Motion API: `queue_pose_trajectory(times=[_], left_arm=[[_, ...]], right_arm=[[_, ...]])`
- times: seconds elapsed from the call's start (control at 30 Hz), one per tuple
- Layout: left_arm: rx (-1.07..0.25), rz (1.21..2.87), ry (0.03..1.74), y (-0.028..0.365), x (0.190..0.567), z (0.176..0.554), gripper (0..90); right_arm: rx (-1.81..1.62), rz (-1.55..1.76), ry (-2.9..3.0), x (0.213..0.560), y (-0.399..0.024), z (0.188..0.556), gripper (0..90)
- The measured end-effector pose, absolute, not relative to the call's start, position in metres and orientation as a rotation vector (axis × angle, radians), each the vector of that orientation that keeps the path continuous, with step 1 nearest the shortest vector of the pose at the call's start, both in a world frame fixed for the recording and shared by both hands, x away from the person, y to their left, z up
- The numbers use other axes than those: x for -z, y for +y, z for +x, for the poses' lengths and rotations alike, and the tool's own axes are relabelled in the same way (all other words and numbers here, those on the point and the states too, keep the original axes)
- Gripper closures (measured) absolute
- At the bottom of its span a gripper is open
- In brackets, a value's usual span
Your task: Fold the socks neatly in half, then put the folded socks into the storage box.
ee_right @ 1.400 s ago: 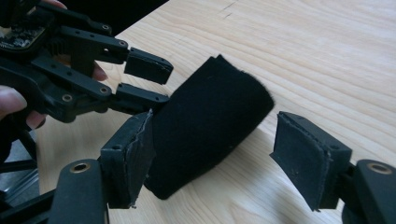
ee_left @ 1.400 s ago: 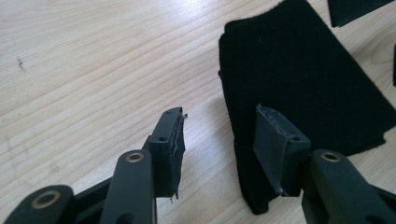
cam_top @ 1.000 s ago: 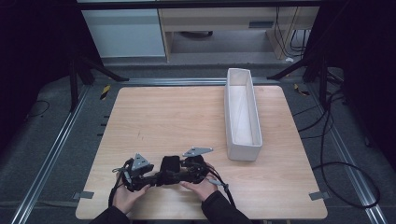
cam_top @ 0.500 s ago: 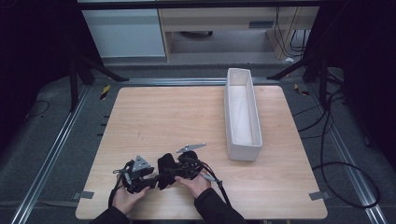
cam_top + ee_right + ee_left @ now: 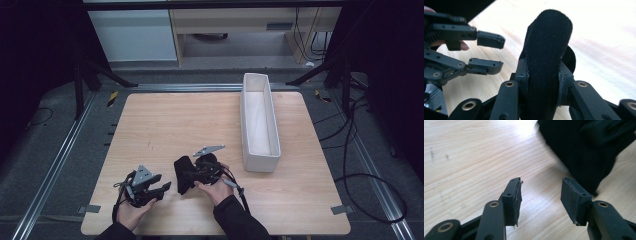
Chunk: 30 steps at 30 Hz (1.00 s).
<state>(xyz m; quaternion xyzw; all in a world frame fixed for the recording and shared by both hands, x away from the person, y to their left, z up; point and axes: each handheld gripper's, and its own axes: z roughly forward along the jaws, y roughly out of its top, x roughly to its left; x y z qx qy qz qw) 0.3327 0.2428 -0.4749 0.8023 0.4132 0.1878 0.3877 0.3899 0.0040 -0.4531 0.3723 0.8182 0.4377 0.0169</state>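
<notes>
High view: 1 wooden table (image 5: 210, 120), 1 long white bin (image 5: 259, 120) at its right side, 2 grippers near the front edge w/ wide bare wood beyond; left gripper (image 5: 161, 188) just beside the black cloth roll (image 5: 182, 175) that the right gripper (image 5: 189, 174) carries. Left gripper view: left gripper (image 5: 541, 192) jaws wide, nothing btwn, black cloth roll (image 5: 584, 150) close ahead at upper right. Right gripper view: right gripper (image 5: 543, 75) jaws clamp the black cloth roll (image 5: 546, 50); left gripper (image 5: 496, 52) just beside it, jaws apart.

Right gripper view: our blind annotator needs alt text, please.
The right gripper's fingers clamp a folded black cloth above a light wooden table. At left, the left gripper is open.
</notes>
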Motion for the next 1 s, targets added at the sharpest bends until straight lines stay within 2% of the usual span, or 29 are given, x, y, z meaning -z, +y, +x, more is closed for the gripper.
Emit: queue_pose_trajectory(times=[0.5, 1.0], left_arm=[[-0.493, 2.035, 1.113, 0.252, 0.482, 0.341, 45.0], [-0.518, 2.023, 1.154, 0.259, 0.482, 0.348, 44.0]], right_arm=[[-1.485, 0.998, 2.385, 0.412, -0.047, 0.397, 69.2], [-1.468, 0.867, 2.302, 0.371, -0.085, 0.413, 69.1]])
